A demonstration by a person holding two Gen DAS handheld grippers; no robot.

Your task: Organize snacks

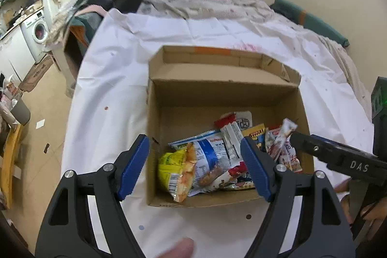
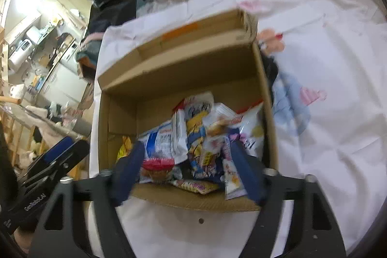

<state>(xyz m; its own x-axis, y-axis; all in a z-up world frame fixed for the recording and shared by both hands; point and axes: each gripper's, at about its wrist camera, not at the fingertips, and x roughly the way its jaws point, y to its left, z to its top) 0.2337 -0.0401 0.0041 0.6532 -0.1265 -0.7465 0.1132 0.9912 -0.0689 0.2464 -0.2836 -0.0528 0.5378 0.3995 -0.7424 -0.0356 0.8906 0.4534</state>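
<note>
Snack packets (image 1: 212,156) heaped in the near half of the open cardboard box (image 1: 169,98), on the white sheet (image 1: 108,79). Far half of the box bare. Left gripper (image 1: 194,162) above the box's near left corner, jaws wide apart, nothing between the pads. Right gripper (image 2: 186,173) over the box's near wall, also spread wide and empty. Probably light, crinkly, slippery foil with breakable contents; best pinched gently at a flat sealed edge, such as the yellow packet (image 1: 179,171) nearest the left wall.
</note>
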